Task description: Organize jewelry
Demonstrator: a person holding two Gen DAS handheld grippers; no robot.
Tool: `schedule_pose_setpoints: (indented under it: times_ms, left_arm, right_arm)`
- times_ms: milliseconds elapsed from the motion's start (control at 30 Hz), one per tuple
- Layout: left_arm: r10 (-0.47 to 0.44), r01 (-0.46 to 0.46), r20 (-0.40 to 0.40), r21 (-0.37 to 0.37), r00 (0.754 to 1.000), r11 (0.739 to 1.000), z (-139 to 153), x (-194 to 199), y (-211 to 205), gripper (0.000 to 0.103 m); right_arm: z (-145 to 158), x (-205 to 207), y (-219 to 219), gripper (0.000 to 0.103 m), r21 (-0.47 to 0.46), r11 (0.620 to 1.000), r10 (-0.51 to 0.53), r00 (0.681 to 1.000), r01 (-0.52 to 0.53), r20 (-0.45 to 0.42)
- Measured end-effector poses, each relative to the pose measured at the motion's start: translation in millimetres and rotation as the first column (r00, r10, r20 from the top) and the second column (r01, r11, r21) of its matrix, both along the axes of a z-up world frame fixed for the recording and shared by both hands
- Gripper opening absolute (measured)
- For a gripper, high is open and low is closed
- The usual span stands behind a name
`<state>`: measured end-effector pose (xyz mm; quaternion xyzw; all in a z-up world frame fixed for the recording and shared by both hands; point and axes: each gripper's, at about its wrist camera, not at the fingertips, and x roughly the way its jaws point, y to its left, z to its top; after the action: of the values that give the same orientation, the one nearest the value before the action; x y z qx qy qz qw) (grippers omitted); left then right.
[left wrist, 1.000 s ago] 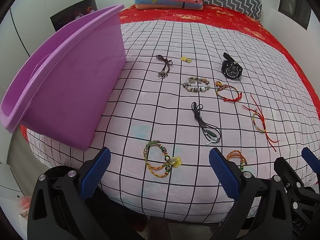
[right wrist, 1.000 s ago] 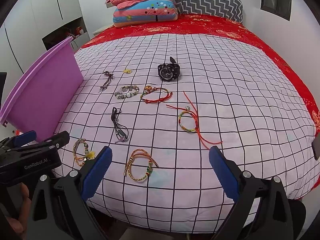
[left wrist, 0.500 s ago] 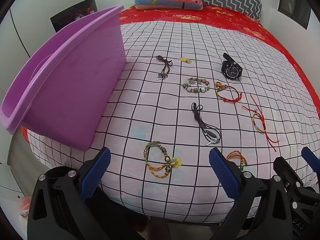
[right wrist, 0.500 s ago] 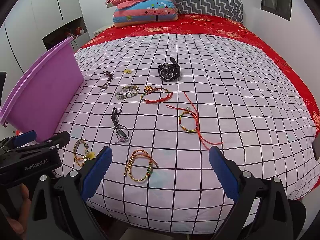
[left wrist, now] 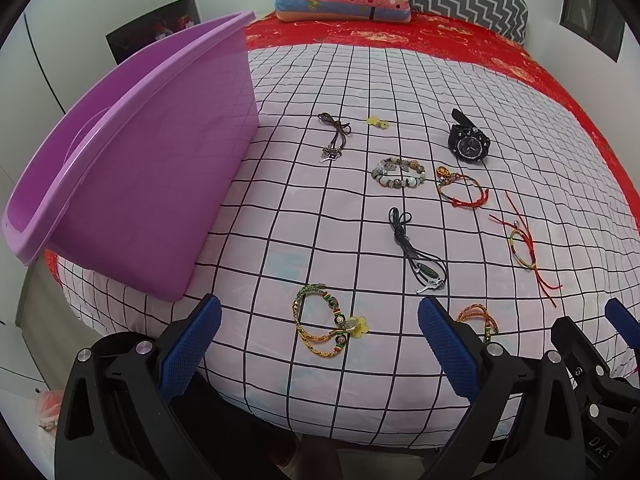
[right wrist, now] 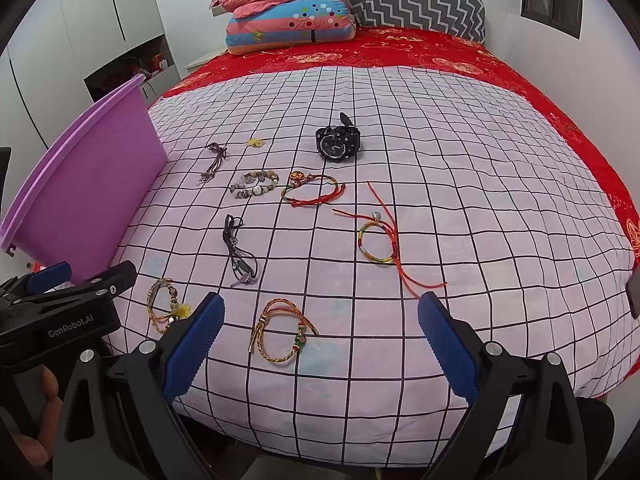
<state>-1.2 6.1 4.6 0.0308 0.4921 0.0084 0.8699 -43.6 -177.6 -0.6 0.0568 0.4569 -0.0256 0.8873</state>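
Several pieces of jewelry lie spread on a checked sheet point(left wrist: 280, 208). Nearest my open left gripper point(left wrist: 320, 344) is a braided bracelet with a yellow flower point(left wrist: 326, 322). My right gripper point(right wrist: 320, 340) is also open, and a gold braided bracelet point(right wrist: 280, 334) lies on the sheet between its blue pads. Farther out lie a black cord pendant point(left wrist: 416, 254), a beaded bracelet point(left wrist: 398, 172), a red string bracelet point(left wrist: 462, 190), a red and yellow cord bracelet point(right wrist: 380, 242), a black watch point(left wrist: 468, 144), a brown cord charm point(left wrist: 336, 138) and a small yellow flower point(left wrist: 378, 122).
A large purple plastic tub point(left wrist: 132, 168) stands on the bed's left corner. Folded blankets and pillows point(right wrist: 296, 20) are stacked at the head on a red cover point(right wrist: 420, 56). White wardrobes point(right wrist: 80, 40) line the left wall. A hand point(right wrist: 36, 420) holds the left gripper's handle.
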Motion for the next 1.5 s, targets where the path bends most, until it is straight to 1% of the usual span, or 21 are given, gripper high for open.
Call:
schedule_pose_setpoints:
  times_ms: [333,667,1267,1367,1500]
  left_arm:
    - [-0.009,0.009,0.003,-0.033,1.000,0.999,2,-1,0,0.097]
    - [-0.012,0.012,-0.003,-0.033,1.000,0.999,1,0,0,0.097]
    - [-0.008,0.008,-0.005,-0.024,1.000,1.000,-1,-1,0,0.097]
    - [0.001,-0.001,0.003,-0.032,1.000,0.999,-2,-1,4,0.097]
    - [0.019,-0.019,0.014,-0.029,1.000,0.999,-6,-1,14,0.097]
  right_arm:
    - [0,-2,0,0.093,0.010,1.000,0.000,1.000,0.000,0.003]
    - [-2,-2,-2,0.093,0.026,1.000,-0.004,1.000,0.004,0.000]
    - [-2,-2,-2,0.093,0.020,1.000,-0.004,1.000,0.004,0.003]
    - [-3,-3,-2,0.093,0.017,1.000,-0.005,1.000,0.005,0.010]
    - [-8,-3,-4,0.093,0.040,0.999,0.006,1.000,-0.007,0.006]
